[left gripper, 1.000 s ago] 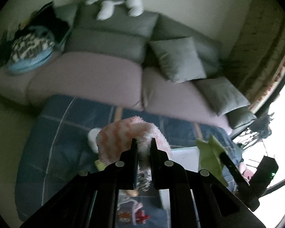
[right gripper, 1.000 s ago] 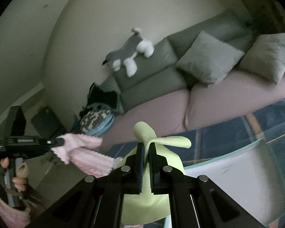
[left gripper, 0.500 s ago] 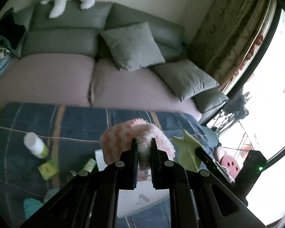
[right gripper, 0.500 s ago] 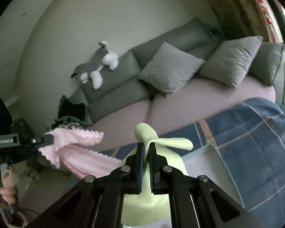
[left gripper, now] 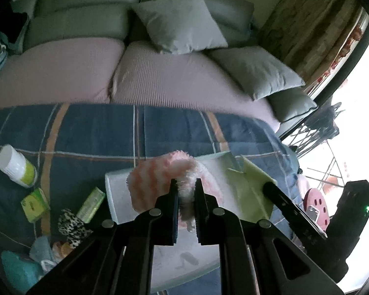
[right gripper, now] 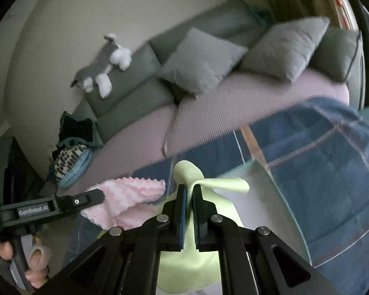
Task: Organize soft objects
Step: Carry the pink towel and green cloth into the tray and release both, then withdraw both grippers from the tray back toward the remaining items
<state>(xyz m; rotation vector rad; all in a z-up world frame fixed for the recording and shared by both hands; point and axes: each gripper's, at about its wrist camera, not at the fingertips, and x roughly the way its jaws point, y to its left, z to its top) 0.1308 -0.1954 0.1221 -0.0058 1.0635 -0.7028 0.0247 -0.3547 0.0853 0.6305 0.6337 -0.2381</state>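
Sofa (left gripper: 160,78) w/ grey cushions sits behind the counter (left gripper: 91,132), which is draped in a blue plaid cloth; a white tray (left gripper: 118,196) lies on it. Left tool (left gripper: 185,189) is clamped on the pink fuzzy cloth (left gripper: 147,184), hanging over the tray. Right tool (right gripper: 189,196) is clamped on the green cloth (right gripper: 189,265), just beside it (above the tray's right part). Neither is set down yet, so sorting looks mid-way; leopard-print item (left gripper: 71,226) & other clutter at left remain.
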